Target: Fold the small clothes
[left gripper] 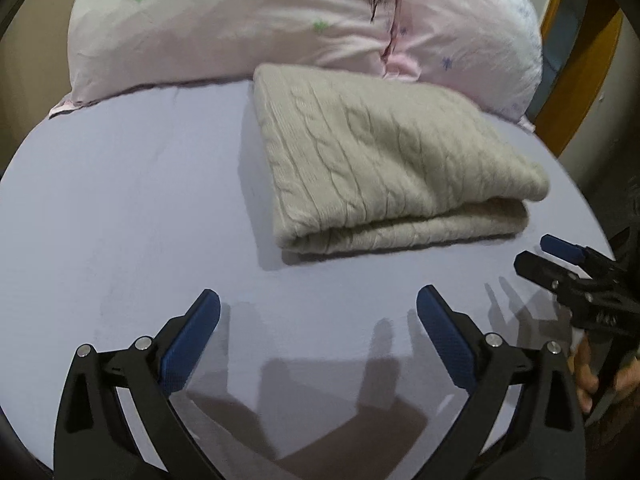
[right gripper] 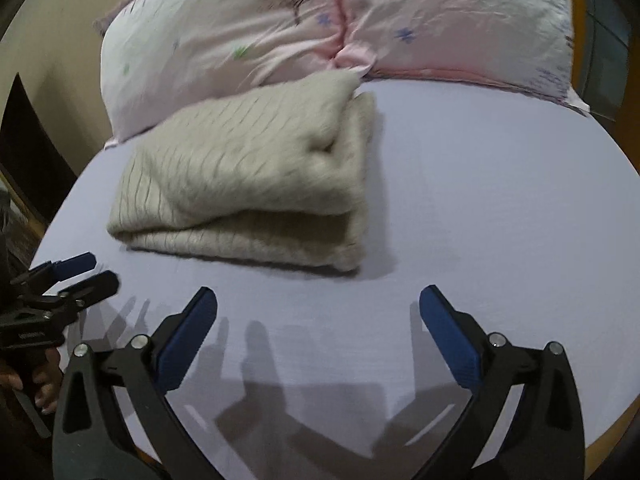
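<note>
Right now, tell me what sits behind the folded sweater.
A pink pillow lies directly behind the folded sweater, touching its far edge. The sweater hides the pillow's lower edge there and the lavender sheet beneath it.

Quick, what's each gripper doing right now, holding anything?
Left gripper: open, holding nothing, short of the folded sweater.
Right gripper: open, holding nothing.
</note>
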